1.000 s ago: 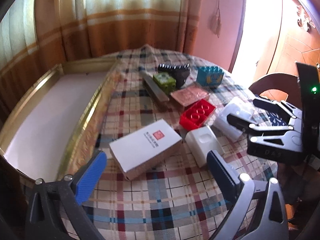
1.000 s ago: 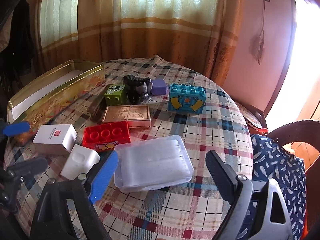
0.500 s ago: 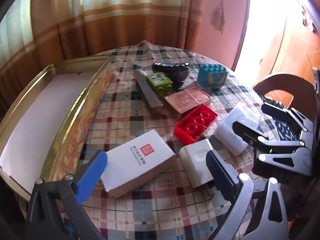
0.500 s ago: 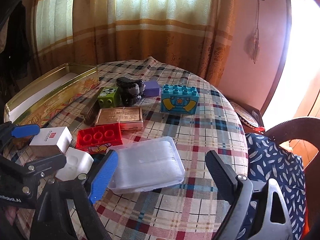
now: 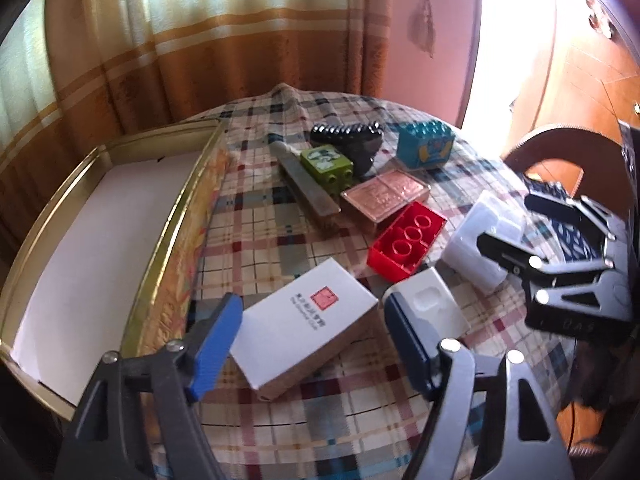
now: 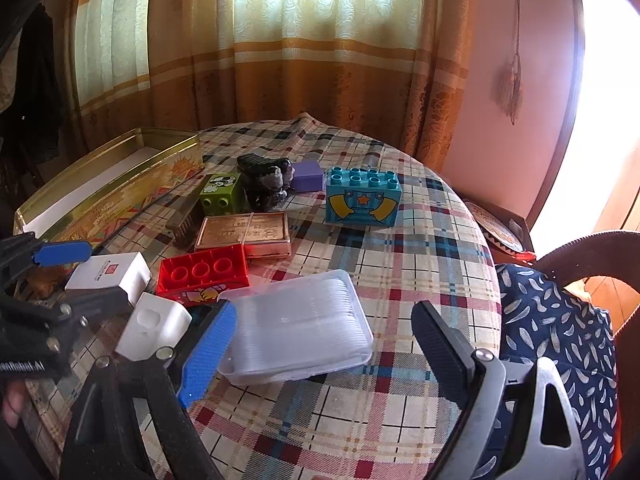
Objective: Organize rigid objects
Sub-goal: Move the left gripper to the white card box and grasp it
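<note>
Rigid objects all lie on the plaid tablecloth (image 6: pixel 420 240) right of the gold tin (image 5: pixel 120 184), which I judge unfilled. My left gripper (image 5: pixel 312 336) gapes around the white carton (image 5: pixel 304 320); my right gripper (image 6: pixel 324 344) gapes around the clear plastic case (image 6: pixel 300 328)

In the left wrist view the clear plastic case (image 5: pixel 478 246) at right centre is partly covered by the dark fingers of the right hand-held gripper (image 5: pixel 516 232), whose body runs off the right edge, and the print on the white carton (image 5: pixel 304 326) is too small and blurred to read. In the right wrist view the left hand-held gripper (image 6: pixel 76 276) is cut off by the left edge. The red brick's (image 6: pixel 202 274) lower front there is hidden behind the white foam block (image 6: pixel 154 326) and the clear case.
</note>
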Motion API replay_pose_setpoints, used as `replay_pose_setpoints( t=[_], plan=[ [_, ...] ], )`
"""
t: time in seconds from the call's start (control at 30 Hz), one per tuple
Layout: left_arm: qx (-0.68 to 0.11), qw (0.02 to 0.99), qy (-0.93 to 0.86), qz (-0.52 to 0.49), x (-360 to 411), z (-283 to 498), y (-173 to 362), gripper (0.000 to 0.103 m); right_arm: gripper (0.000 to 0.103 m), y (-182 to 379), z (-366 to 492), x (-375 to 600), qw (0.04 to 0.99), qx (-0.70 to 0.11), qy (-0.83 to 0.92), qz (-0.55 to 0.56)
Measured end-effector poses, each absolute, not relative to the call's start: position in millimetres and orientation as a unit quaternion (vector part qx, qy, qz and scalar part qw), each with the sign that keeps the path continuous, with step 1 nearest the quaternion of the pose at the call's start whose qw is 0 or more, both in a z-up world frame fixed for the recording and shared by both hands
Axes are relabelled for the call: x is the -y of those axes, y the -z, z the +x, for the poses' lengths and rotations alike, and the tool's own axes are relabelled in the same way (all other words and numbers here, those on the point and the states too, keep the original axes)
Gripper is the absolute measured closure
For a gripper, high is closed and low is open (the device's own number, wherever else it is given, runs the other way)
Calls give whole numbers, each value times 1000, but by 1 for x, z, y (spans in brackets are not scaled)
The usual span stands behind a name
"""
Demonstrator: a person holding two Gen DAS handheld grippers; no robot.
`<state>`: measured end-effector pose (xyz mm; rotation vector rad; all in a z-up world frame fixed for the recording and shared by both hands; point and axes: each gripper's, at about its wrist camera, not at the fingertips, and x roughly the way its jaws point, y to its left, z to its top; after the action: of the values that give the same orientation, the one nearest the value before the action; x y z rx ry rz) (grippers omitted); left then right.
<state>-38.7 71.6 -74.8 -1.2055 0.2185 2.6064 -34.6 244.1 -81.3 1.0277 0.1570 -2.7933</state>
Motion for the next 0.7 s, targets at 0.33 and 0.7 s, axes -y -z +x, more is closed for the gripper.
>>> replay_pose_setpoints(
  t=[0.33,0.7],
  plan=[
    [-164,200,-868,-425,-88,-44,73,38,12,79,-34,-249,72,-50,934,346],
    [-212,223,-852,-423,-79,-56,69,57,12,79,-36,-252,76,-40,930,357]
  ],
)
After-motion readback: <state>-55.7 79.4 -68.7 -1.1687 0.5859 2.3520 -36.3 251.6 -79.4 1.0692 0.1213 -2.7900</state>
